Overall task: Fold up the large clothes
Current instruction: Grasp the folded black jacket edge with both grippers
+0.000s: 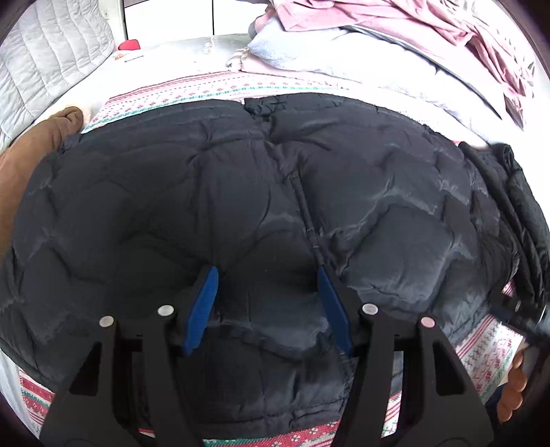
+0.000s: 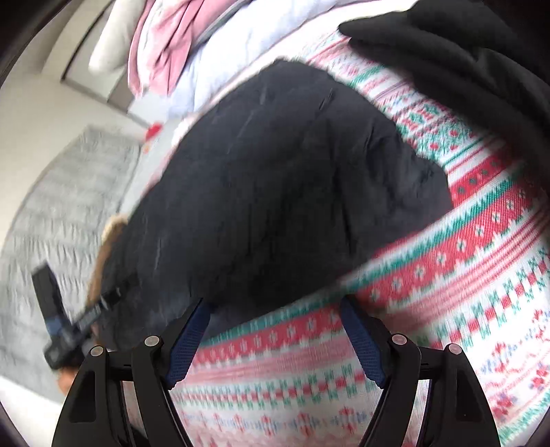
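A large black quilted puffer jacket (image 1: 240,192) lies flat on a red, green and white patterned blanket (image 1: 192,89), its front zipper (image 1: 306,209) running up the middle. My left gripper (image 1: 268,278) is open and empty just above the jacket's lower middle. A brown fur trim (image 1: 44,137) shows at its left edge. In the blurred right wrist view the jacket (image 2: 275,185) lies ahead and my right gripper (image 2: 275,306) is open and empty over the blanket (image 2: 447,261) at the jacket's near edge. The right gripper also shows in the left wrist view (image 1: 515,309), at the jacket's right side.
Pink clothes (image 1: 395,24) and a pale blue blanket (image 1: 309,51) are piled at the back right. A grey quilted cover (image 1: 51,58) lies at the left. Another black garment (image 2: 464,58) lies at the upper right of the right wrist view.
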`<state>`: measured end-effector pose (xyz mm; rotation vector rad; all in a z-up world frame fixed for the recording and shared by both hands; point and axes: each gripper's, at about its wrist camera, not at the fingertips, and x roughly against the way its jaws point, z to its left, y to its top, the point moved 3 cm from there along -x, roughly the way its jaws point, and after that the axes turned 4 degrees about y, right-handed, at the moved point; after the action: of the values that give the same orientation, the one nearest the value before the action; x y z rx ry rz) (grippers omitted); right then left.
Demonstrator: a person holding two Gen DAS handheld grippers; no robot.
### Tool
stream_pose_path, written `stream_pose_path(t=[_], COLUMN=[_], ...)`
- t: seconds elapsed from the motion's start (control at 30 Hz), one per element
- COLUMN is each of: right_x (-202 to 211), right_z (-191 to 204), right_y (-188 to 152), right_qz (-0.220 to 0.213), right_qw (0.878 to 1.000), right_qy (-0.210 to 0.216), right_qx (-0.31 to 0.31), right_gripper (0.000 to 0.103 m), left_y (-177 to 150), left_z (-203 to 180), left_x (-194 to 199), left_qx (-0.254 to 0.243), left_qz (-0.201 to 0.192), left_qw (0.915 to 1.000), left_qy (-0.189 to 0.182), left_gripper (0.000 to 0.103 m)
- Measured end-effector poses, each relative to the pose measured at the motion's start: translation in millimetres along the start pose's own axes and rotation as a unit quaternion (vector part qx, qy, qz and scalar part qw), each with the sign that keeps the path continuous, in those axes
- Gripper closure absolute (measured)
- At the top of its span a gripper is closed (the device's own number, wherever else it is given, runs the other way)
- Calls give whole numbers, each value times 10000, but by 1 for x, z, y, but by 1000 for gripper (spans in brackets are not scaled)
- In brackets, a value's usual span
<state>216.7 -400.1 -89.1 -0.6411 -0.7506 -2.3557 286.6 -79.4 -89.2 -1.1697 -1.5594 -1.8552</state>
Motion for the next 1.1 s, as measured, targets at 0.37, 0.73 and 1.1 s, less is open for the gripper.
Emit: stream_pose_path(t=[0.37, 0.73, 1.1], right_x=[-18, 1, 29], right_z=[21, 24, 72], right_y=[2, 14, 12], right_qz=[-985, -1312, -1818], right_qw=[9950, 9913, 9742], right_qy=[-120, -11, -118], right_qx=[-96, 116, 1330], right_gripper=[23, 67, 82], left_y=[-10, -11, -12], left_z=[-2, -5, -8], left_x=[-3, -4, -3], left_qx=[-134, -157, -163], left_qz=[39, 7, 9], left_qw=[9999, 9998, 9998], left_qy=[16, 89, 97], left_gripper=[42, 42, 42])
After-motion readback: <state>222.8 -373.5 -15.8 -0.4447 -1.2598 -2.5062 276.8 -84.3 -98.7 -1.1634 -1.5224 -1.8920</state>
